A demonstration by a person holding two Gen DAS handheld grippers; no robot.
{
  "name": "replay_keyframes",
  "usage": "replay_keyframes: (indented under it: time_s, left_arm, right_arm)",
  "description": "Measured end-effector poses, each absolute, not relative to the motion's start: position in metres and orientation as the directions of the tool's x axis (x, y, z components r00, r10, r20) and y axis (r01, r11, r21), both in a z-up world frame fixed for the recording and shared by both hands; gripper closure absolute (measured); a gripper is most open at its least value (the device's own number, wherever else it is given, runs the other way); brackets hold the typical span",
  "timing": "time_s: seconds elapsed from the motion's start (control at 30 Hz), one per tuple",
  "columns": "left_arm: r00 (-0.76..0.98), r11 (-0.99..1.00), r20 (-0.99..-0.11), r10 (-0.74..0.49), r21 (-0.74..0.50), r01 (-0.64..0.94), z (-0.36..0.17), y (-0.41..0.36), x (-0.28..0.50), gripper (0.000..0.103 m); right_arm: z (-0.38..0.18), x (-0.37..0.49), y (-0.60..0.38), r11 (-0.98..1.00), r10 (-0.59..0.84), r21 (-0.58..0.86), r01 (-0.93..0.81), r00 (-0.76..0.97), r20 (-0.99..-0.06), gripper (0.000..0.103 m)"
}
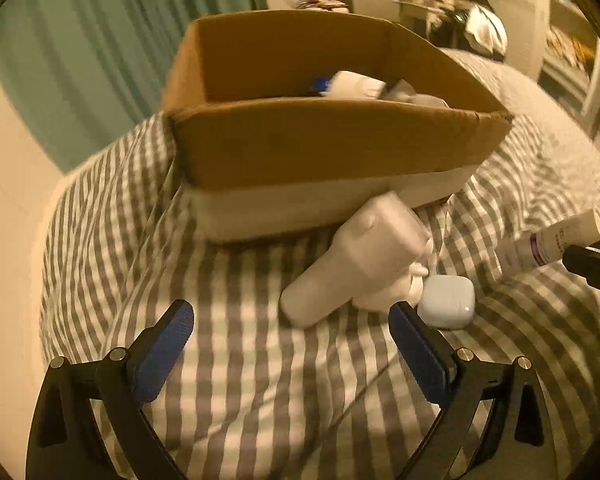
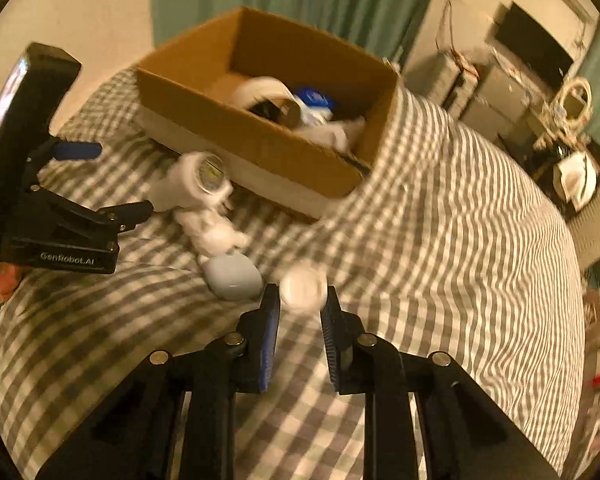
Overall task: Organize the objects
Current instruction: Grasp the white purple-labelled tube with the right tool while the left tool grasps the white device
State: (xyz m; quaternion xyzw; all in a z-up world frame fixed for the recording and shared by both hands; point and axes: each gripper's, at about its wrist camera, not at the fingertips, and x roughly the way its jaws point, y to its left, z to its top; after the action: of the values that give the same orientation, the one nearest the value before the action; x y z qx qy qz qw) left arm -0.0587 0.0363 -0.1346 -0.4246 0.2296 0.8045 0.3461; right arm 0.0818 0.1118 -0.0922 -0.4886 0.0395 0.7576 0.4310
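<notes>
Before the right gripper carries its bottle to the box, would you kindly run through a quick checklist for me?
1. Right gripper shut on the white bottle: ok.
2. Bottle lifted clear of the checked bedspread: cannot tell.
3. Cardboard box open on top, room left beside the items inside: ok.
4. Left gripper open and holding nothing: ok.
5. Earbud case and white tube lie outside the box, still to collect: not ok.
</notes>
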Motion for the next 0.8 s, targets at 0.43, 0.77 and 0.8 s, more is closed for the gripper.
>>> replay_keyframes:
  time_s: [0.43,0.77,0.8]
  left_arm:
    - [-0.384,-0.591,-0.837,0.391,0.091,-0.801,-0.158,0.063,-0.072,0.003]
    - [-0.269,-0.497,-0.827,0.494,-0.014,-0.868,-0.162,0.070,-0.073,0.055]
    - [-0.270,-0.501,-0.826,0.495,-0.017,-0.865,-0.161,0.069,-0.073,0.056]
  right_arm:
    - [-0.133,0.085,0.147,-0.619,0.541,-0.301,-0.725,-0.116,-0.833,0.083]
    - [-0.147,0.083,0.157,-0.613,0.509,-0.286,-0.737,-0.092,-0.856,0.083]
    - [-0.148,0.083,0.158,-0.612,0.506,-0.283,-0.738,-0.091,-0.858,0.083]
